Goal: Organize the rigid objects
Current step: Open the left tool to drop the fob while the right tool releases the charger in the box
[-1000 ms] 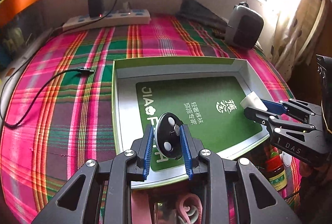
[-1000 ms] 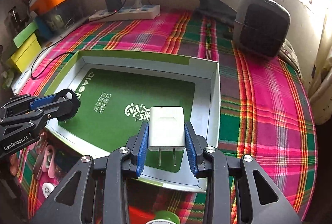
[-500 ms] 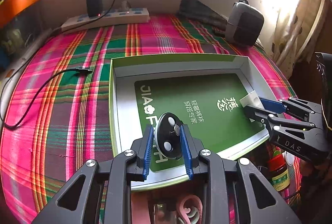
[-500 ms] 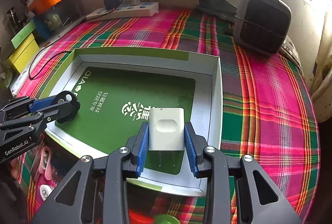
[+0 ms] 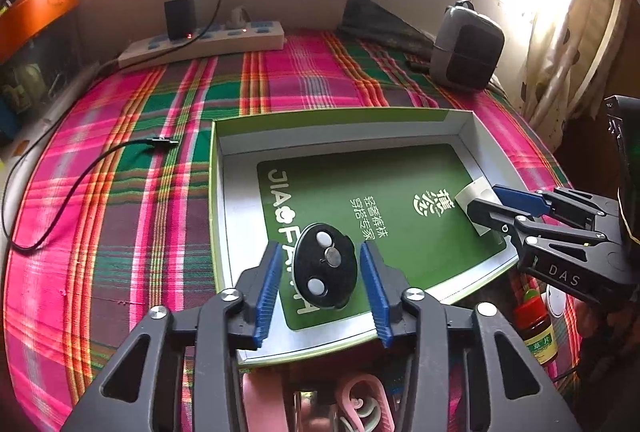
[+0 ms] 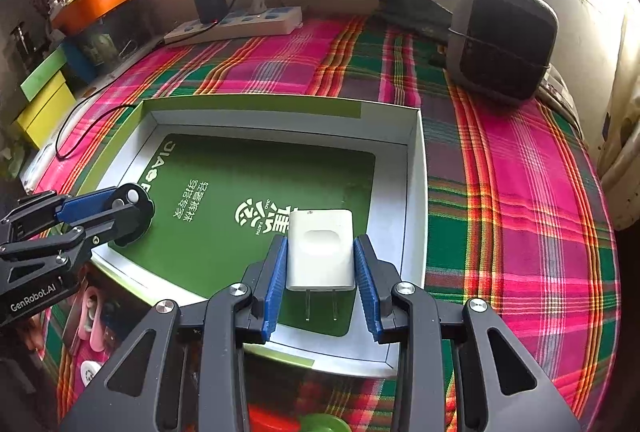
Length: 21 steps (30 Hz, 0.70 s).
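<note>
Charger prongs (image 6: 320, 306) in right view only

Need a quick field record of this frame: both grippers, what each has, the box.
left gripper: jaws have just been opening; pads clear of the black disc between them
black disc: inside the box, near its front left corner
right gripper: shut on white charger, prongs toward camera
box: open, shallow, green printed floor, on plaid cloth

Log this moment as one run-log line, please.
left gripper: jaws just opened, black disc loose between them | right gripper: clamps white charger | both over box lid
</note>
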Tool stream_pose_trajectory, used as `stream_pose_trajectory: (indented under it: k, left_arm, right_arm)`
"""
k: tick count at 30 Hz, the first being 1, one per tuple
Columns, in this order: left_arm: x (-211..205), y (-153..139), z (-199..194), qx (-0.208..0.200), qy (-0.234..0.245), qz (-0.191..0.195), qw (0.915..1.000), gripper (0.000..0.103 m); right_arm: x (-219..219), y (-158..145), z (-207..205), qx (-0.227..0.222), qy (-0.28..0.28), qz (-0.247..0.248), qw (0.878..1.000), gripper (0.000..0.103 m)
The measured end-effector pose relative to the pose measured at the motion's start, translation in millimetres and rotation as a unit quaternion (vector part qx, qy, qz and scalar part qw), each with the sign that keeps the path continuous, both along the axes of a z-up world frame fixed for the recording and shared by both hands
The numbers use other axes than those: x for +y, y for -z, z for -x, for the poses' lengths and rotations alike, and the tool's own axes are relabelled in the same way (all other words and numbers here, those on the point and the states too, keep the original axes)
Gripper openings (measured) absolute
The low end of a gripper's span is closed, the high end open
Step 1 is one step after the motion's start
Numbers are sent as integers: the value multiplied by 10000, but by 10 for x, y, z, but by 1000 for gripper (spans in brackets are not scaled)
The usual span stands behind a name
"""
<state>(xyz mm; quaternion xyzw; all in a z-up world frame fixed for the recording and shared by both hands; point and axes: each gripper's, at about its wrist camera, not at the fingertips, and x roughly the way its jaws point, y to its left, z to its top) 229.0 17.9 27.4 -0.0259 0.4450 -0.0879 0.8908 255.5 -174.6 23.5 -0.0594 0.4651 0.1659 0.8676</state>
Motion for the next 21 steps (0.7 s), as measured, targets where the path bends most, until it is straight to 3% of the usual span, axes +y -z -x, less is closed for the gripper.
stream_pose_trajectory:
  k: [11, 21]
  left_arm:
    - [49, -160, 145, -215, -85, 50, 9997, 41]
    - [132, -289, 433, -420, -190, 99, 9989, 41]
  right_arm:
    - [-64, -142, 116, -186, 90, -184, 9996, 42]
    - [-148, -315, 351, -385, 137, -361, 9985, 43]
